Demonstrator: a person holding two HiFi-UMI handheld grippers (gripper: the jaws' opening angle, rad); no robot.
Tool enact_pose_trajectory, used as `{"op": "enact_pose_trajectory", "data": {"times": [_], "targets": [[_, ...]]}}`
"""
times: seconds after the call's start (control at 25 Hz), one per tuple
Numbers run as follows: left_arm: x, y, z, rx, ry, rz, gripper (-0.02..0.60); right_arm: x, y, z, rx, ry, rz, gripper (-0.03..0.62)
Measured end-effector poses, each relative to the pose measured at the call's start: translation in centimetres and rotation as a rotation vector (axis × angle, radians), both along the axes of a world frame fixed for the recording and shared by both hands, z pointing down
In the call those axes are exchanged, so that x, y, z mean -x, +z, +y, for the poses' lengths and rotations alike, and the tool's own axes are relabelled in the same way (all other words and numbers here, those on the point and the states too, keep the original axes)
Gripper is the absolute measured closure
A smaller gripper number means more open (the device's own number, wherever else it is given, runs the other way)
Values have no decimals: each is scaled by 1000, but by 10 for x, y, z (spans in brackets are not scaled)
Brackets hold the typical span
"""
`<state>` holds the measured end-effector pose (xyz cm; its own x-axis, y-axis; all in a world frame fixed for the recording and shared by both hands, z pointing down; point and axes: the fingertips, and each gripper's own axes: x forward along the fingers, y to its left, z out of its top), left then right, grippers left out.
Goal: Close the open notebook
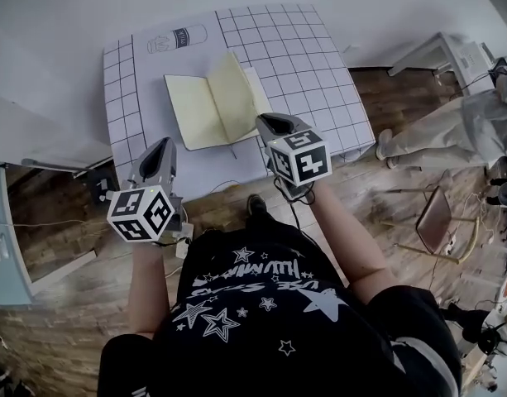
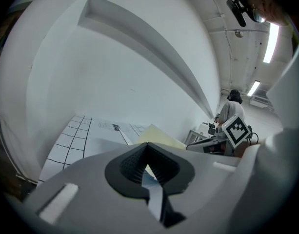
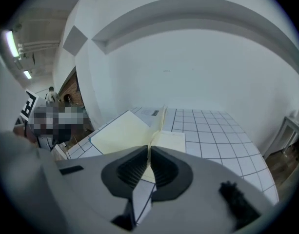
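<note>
The open notebook (image 1: 205, 107) with pale yellow pages lies in the middle of the grid mat (image 1: 311, 64). One leaf stands up at the spine and leans right. My right gripper (image 1: 268, 122) hovers just off the notebook's near right corner, shut with nothing in it. In the right gripper view the notebook (image 3: 124, 129) lies straight beyond the right gripper (image 3: 149, 154). My left gripper (image 1: 163, 145) hangs over the table's near left edge, apart from the book, also shut and empty. In the left gripper view, only a yellow page of the notebook (image 2: 158, 135) shows above the left gripper (image 2: 147, 150).
A printed bottle outline (image 1: 178, 38) marks the mat's far side. A white side table (image 1: 448, 52) stands at the right, with a person in pale clothes (image 1: 468, 124) and a chair (image 1: 436, 220) on the wood floor. A pale blue cabinet (image 1: 2, 238) stands at the left.
</note>
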<state>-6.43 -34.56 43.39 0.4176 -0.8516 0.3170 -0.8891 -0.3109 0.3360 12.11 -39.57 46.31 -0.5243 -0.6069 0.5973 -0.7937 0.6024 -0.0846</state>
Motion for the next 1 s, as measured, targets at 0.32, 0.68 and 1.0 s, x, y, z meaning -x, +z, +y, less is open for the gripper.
{"op": "enact_pose_trajectory", "data": {"times": [0.32, 0.68, 1.0], "targets": [[-27, 1, -12, 12, -92, -34, 572, -42, 42, -14, 115, -2, -57, 565], [-63, 13, -13, 46, -137, -52, 572, -59, 94, -20, 216, -63, 63, 565], [-89, 21, -16, 62, -147, -52, 572, -71, 91, -24, 219, -109, 43, 559]]}}
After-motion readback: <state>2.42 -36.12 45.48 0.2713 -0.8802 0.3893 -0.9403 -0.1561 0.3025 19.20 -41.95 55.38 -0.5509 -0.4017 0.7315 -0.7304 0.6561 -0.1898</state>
